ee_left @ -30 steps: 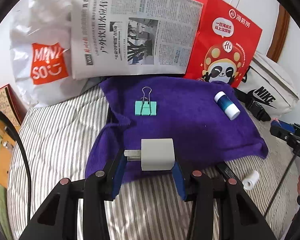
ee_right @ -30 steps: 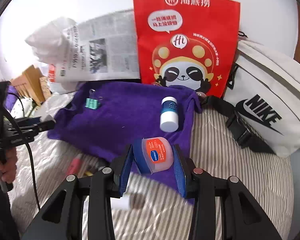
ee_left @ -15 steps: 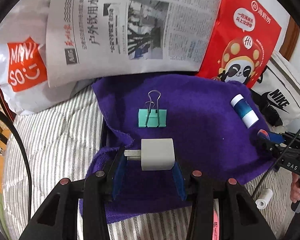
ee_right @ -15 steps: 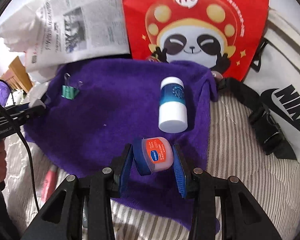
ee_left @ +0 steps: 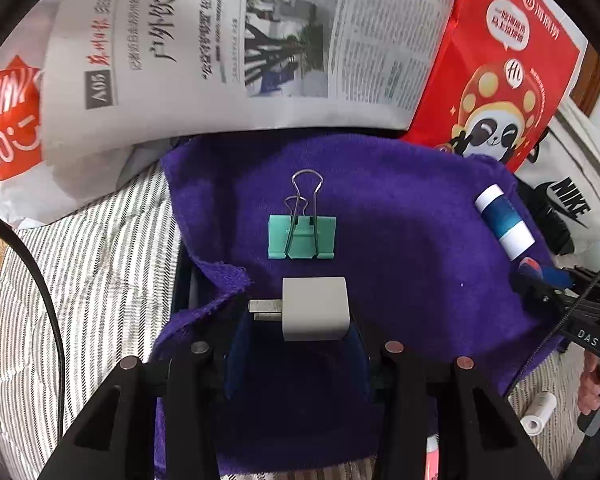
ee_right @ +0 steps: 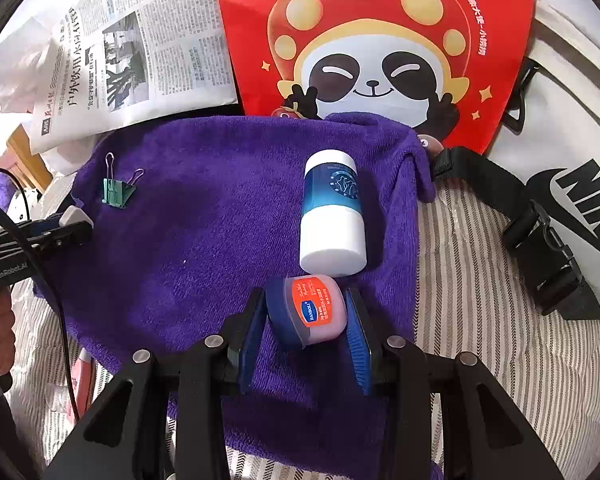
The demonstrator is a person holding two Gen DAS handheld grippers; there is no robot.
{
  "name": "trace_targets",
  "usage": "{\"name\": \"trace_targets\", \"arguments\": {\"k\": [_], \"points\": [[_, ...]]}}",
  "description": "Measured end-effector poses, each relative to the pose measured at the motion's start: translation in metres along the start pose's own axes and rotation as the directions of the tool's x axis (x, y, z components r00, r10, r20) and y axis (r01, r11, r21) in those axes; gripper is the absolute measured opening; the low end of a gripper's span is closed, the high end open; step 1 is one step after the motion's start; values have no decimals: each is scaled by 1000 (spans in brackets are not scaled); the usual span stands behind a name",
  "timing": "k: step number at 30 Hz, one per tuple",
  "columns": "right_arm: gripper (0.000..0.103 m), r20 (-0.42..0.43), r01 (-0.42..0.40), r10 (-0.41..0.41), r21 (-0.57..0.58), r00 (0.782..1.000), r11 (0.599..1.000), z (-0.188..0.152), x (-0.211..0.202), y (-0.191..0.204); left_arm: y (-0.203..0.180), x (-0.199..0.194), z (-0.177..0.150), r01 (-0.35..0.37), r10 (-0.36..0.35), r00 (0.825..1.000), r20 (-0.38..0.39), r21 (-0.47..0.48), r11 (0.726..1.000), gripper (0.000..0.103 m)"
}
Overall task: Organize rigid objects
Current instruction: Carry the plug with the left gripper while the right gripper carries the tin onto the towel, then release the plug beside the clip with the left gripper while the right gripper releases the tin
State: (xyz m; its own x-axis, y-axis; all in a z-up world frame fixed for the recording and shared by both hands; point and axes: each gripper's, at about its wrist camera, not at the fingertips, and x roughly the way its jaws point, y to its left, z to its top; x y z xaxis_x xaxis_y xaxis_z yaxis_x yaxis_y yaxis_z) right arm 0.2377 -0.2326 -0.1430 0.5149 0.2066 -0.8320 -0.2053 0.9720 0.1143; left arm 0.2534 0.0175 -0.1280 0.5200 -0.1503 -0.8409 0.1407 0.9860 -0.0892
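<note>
Purple towel (ee_left: 400, 216) spread on the striped bed (ee_left: 96, 264), beneath both your claws. Blue-and-white bottle (ee_right: 333, 216) lies just ahead of your right claw (ee_right: 306, 312), which clamps the balm jar (ee_right: 310, 310). Your left claw (ee_left: 300, 320) grips the white charger (ee_left: 314, 309), green binder clip (ee_left: 301, 237) just ahead.

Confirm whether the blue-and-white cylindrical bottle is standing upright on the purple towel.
No: the blue-and-white cylindrical bottle lies on its side on the purple towel, just beyond the small jar held in the right tool.
</note>
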Motion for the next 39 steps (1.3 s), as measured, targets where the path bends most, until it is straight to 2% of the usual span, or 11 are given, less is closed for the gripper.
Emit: {"name": "trace_targets", "arguments": {"k": [8, 14, 21, 26, 29, 31, 34, 36, 39], "points": [[40, -4, 41, -41, -50, 999, 998, 0, 10, 12, -4, 12, 10, -26, 26, 1000, -13, 22, 999, 41], [40, 4, 46, -46, -58, 999, 997, -1, 8, 10, -20, 21, 10, -91, 91, 996, -3, 81, 993, 42], [39, 14, 59, -58, -73, 998, 996, -1, 12, 17, -27, 25, 9, -90, 89, 996, 10, 83, 992, 42], [40, -2, 39, -39, -74, 999, 996, -2, 9, 13, -23, 20, 3, -91, 91, 996, 8, 84, 992, 42], [41, 10, 36, -35, -93, 999, 995, -4, 8, 15, -22, 15, -5, -95, 94, 995, 13, 73, 993, 47], [45, 11, 21, -20, -98, 1000, 995, -5, 7, 15, -21, 11, -13, -95, 94, 995, 17, 72, 993, 54], [57, 9, -7, 8, -120, 1000, 993, -9, 3, 19, -23, 8, -19, -85, 85, 996, 5, 69, 994, 64], [63, 22, 15, -13, -117, 1000, 993, -10, -1, 18, -27, 5, -24, -90, 91, 996, -7, 67, 994, 65], [64, 37, -39, 42, -74, 998, 997, -16, -10, 12, -28, -4, -32, -70, 71, 997, -30, 43, 997, 66]]}}
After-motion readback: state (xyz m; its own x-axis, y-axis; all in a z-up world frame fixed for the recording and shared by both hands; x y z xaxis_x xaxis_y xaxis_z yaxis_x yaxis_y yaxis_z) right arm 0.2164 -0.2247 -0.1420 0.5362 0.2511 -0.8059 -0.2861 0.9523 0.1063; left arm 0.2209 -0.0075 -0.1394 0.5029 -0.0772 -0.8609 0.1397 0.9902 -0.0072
